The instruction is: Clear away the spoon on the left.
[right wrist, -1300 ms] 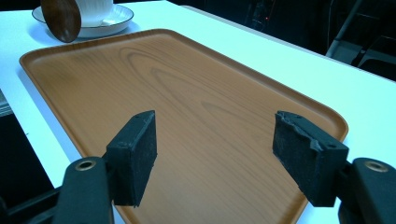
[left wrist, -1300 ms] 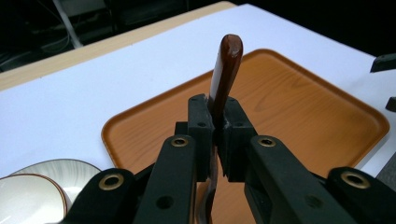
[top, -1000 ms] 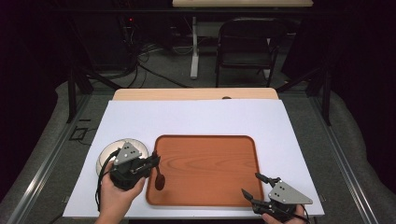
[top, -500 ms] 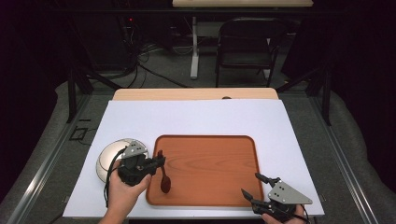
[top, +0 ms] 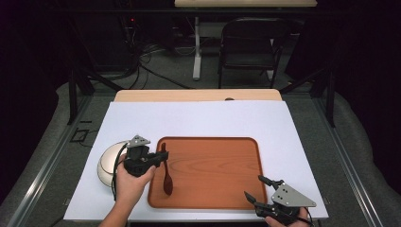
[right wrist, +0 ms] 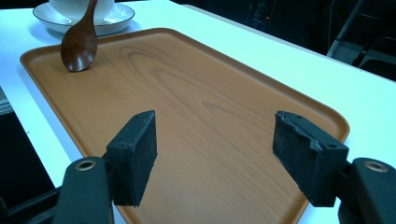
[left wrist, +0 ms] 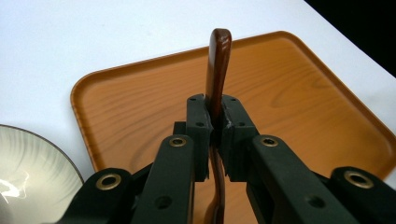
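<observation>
Spoon point(left wrist: 218, 70) handle was hidden between the left gripper point(left wrist: 215, 128) pads; its bowl was cut off at the bottom edge. Plate point(left wrist: 28, 168) was cropped at lower left. Right hand point(top: 283, 221) was mostly out of frame.

Your spoon point(top: 167, 175) is dark brown wood, glossy, with a slim curved handle and an oval bowl. It hangs nearly upright over the left end of the tray point(top: 222, 189), bowl down and touching or just above the tray floor, handle tip up. The tray is a rounded rectangle of orange-brown wood grain with a low raised rim, lying flat.
</observation>
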Demonstrator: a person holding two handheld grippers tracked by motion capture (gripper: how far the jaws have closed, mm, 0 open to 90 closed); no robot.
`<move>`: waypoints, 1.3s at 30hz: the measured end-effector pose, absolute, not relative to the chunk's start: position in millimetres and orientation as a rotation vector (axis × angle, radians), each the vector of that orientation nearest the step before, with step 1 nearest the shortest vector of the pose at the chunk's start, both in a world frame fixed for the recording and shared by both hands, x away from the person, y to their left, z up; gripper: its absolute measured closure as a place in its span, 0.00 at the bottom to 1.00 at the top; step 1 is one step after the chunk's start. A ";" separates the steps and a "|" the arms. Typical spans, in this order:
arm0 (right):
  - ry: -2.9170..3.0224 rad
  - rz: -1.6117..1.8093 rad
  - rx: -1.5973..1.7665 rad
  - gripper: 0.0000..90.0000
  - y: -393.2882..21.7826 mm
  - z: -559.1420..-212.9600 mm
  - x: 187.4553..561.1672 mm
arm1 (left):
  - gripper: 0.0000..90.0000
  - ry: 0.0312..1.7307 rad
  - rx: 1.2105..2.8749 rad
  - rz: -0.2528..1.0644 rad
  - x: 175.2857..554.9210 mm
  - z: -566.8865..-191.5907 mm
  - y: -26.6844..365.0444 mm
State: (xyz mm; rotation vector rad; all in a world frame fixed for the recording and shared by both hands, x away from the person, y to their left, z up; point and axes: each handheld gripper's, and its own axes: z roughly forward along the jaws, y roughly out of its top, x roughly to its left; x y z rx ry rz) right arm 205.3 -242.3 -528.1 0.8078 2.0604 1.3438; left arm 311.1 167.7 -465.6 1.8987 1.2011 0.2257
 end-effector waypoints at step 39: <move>2.063 1.347 0.808 0.34 -242.5 -528.3 205.6 | 0.87 1.533 1.816 0.115 371.7 -533.4 156.0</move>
